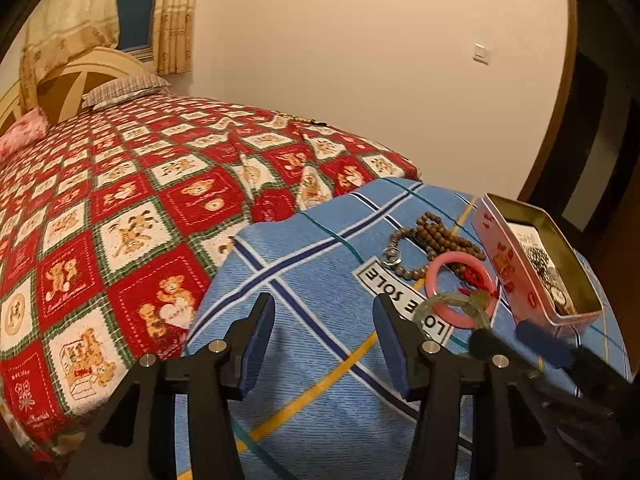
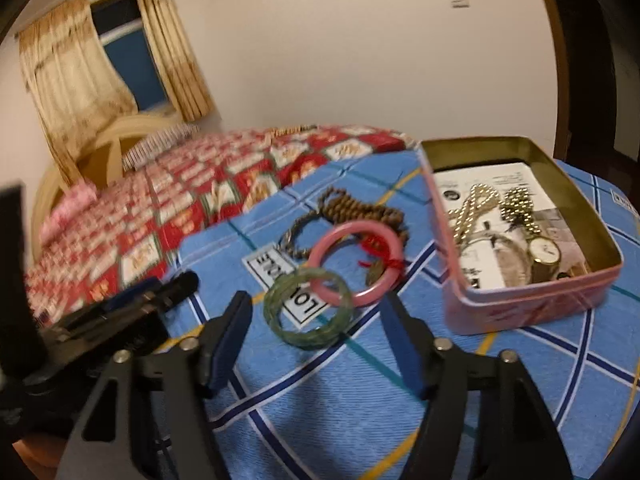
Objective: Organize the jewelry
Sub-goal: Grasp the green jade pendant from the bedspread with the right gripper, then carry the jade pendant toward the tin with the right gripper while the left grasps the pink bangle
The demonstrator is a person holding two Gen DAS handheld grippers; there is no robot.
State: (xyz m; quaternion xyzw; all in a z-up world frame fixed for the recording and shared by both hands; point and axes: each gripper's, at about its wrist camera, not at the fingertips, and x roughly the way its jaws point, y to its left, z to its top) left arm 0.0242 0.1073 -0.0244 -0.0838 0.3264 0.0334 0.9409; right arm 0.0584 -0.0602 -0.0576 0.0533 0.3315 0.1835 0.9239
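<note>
A green bangle point(image 2: 308, 312) and a pink bangle point(image 2: 358, 264) with a red tassel lie overlapping on a blue checked cloth point(image 2: 340, 408). Brown bead strings point(image 2: 360, 210) and a grey bead bracelet point(image 2: 294, 240) lie behind them. An open pink tin point(image 2: 532, 304) at the right holds chains and a watch point(image 2: 544, 252). My right gripper point(image 2: 316, 340) is open, just in front of the green bangle. My left gripper point(image 1: 324, 344) is open and empty over bare cloth, left of the pink bangle point(image 1: 460, 284), bead strings point(image 1: 440, 236) and tin point(image 1: 516, 272).
A bed with a red bear-pattern cover point(image 1: 120, 208) lies behind and to the left. The right gripper's fingers point(image 1: 540, 344) show in the left wrist view beside the tin. A wall and a dark door frame point(image 1: 580, 120) stand at the right.
</note>
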